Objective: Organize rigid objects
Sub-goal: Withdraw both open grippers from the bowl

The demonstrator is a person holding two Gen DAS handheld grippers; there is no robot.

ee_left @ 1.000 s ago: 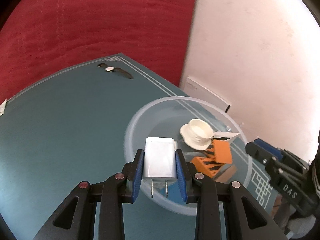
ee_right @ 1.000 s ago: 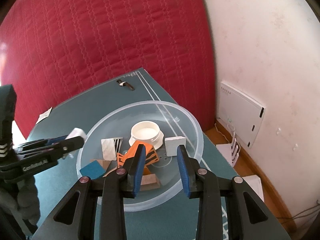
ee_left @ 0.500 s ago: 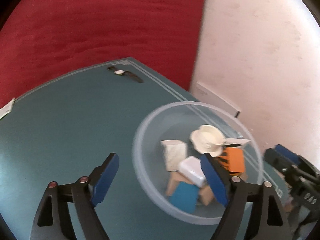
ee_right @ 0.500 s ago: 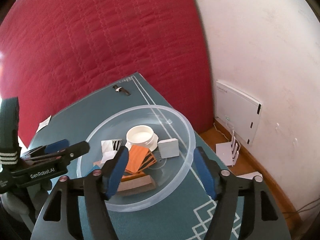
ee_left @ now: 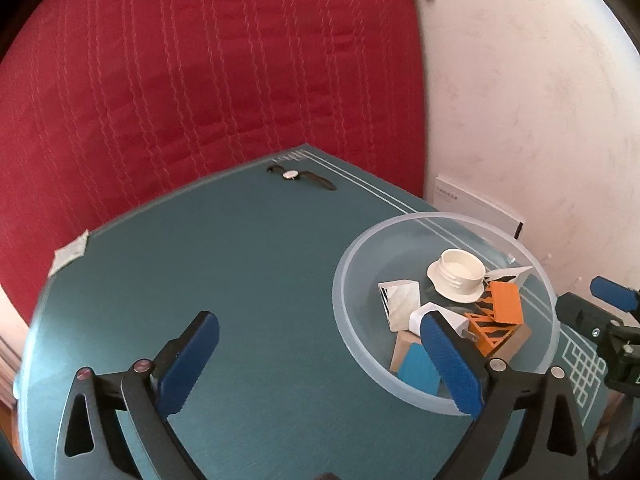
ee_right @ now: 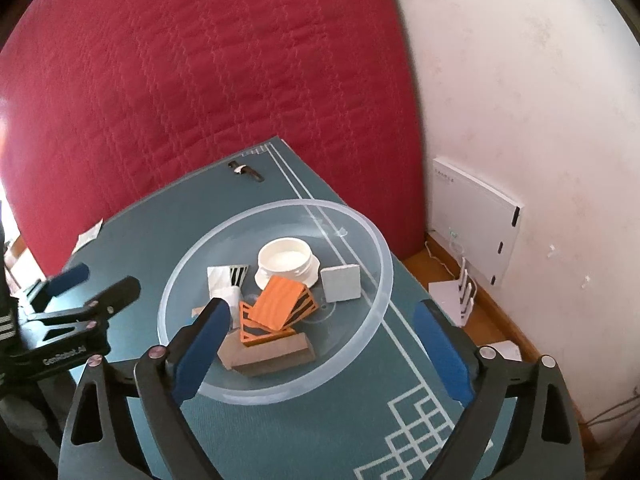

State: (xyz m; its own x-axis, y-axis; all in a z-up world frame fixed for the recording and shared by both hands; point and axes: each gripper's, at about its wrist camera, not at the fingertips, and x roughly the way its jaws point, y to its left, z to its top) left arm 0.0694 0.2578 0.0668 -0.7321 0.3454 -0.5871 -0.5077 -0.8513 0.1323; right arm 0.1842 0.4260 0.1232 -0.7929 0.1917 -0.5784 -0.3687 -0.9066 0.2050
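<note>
Both tools had just spread wide and stood empty; the wristwatch (ee_left: pixel 302 176) lay flat at the desk's (ee_left: pixel 240 264) far edge, strap crosswise, nearer the left tool (ee_left: pixel 320 364) than the right tool (ee_right: pixel 326 354), beyond the bowl (ee_right: pixel 276 206).

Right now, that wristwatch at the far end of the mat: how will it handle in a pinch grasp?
The wristwatch lies flat and thin on the mat, so the fingers would probably scrape the surface. Its dark strap trails off both sides of the case and likely flops. It looks light, so a push would probably slide it.
</note>
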